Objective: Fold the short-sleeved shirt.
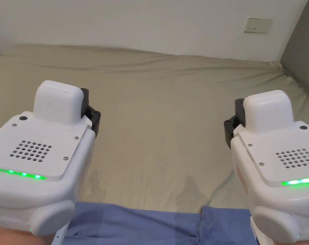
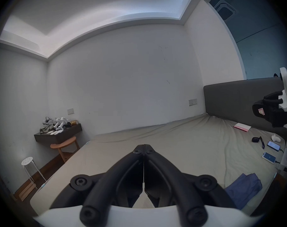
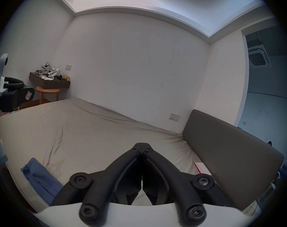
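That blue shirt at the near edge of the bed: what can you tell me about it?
The blue shirt is a soft, plain woven-looking cloth, lying bunched with folds and a visible seam on the beige bedsheet at the bed's near edge. Both gripper views show it crumpled, not spread flat. Neither gripper touches it; both pairs of jaws are shut and empty above the bed.

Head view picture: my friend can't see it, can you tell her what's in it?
Two white grippers, the left gripper and the right gripper, are held up over a beige bed. A blue shirt lies on the bed's near edge, below and between them, touching neither. A white wall stands behind the bed.
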Motion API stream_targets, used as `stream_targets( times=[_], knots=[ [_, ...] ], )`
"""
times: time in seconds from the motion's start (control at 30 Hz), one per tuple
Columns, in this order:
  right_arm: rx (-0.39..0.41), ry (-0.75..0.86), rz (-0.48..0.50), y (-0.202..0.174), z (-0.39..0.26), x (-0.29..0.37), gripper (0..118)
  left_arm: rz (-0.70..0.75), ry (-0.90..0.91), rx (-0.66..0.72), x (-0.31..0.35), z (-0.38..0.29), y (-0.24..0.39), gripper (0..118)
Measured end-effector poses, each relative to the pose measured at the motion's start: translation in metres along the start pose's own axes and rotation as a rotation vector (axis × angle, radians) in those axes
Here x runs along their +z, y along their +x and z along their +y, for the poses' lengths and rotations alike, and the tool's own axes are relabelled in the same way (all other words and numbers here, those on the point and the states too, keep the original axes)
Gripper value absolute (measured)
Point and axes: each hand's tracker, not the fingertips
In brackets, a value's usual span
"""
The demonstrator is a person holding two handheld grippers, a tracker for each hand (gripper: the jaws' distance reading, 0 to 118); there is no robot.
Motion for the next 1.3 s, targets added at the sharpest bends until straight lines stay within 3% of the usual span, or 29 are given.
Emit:
stream_targets(
  times=[0.2, 0.23, 0.3, 0.37, 0.4, 0.43, 0.53, 0.67, 0.77, 0.87, 1.1, 1.13, 1.17, 1.23, 1.27, 1.3],
  knots=[
    [0.018, -0.066, 0.007, 0.005, -0.02, -0.007, 2, -0.098, -0.157, -0.057, -0.02, -0.038, -0.01, 0],
    [0.021, -0.082, 0.007, 0.006, -0.025, -0.008, 2, -0.101, -0.197, -0.067, -0.025, -0.05, -0.013, 5],
    [0.02, -0.124, 0.019, 0.007, -0.035, -0.014, 2, -0.152, -0.314, -0.014, -0.037, -0.081, -0.024, 44],
    [0.024, -0.154, 0.025, 0.006, -0.047, -0.016, 2, -0.243, -0.461, 0.13, -0.051, -0.118, -0.044, 93],
    [0.028, -0.167, 0.026, 0.007, -0.052, -0.017, 2, -0.293, -0.55, 0.222, -0.058, -0.14, -0.056, 107],
    [0.032, -0.18, 0.025, 0.007, -0.057, -0.018, 2, -0.323, -0.612, 0.301, -0.063, -0.161, -0.068, 113],
    [0.032, -0.236, 0.024, 0.011, -0.071, -0.021, 2, -0.32, -0.751, 0.467, -0.066, -0.219, -0.11, 113],
    [0.025, -0.275, 0.019, 0.018, -0.079, -0.025, 2, -0.372, -0.888, 0.801, -0.062, -0.283, -0.185, 114],
    [0.042, -0.286, 0.002, 0.016, -0.079, -0.027, 2, -0.392, -0.924, 0.967, -0.049, -0.312, -0.216, 113],
    [0.051, -0.285, 0.001, 0.012, -0.077, -0.029, 2, -0.407, -0.962, 1.031, -0.045, -0.329, -0.222, 113],
    [0.044, -0.279, 0.031, 0.0, -0.07, -0.027, 2, -0.681, -0.867, 1.325, -0.057, -0.349, -0.204, 111],
    [0.045, -0.277, 0.035, -0.001, -0.07, -0.025, 2, -0.683, -0.921, 1.37, -0.06, -0.356, -0.194, 105],
    [0.044, -0.275, 0.038, -0.001, -0.068, -0.025, 2, -0.663, -0.95, 1.365, -0.062, -0.359, -0.182, 82],
    [0.043, -0.27, 0.042, -0.001, -0.065, -0.025, 2, -0.557, -1.005, 1.206, -0.068, -0.361, -0.171, 15],
    [0.042, -0.267, 0.042, -0.001, -0.064, -0.024, 2, -0.469, -1.071, 1.094, -0.072, -0.362, -0.163, 11],
    [0.042, -0.266, 0.042, 0.0, -0.062, -0.024, 2, -0.596, -0.95, 1.253, -0.072, -0.36, -0.164, 11]
  ],
)
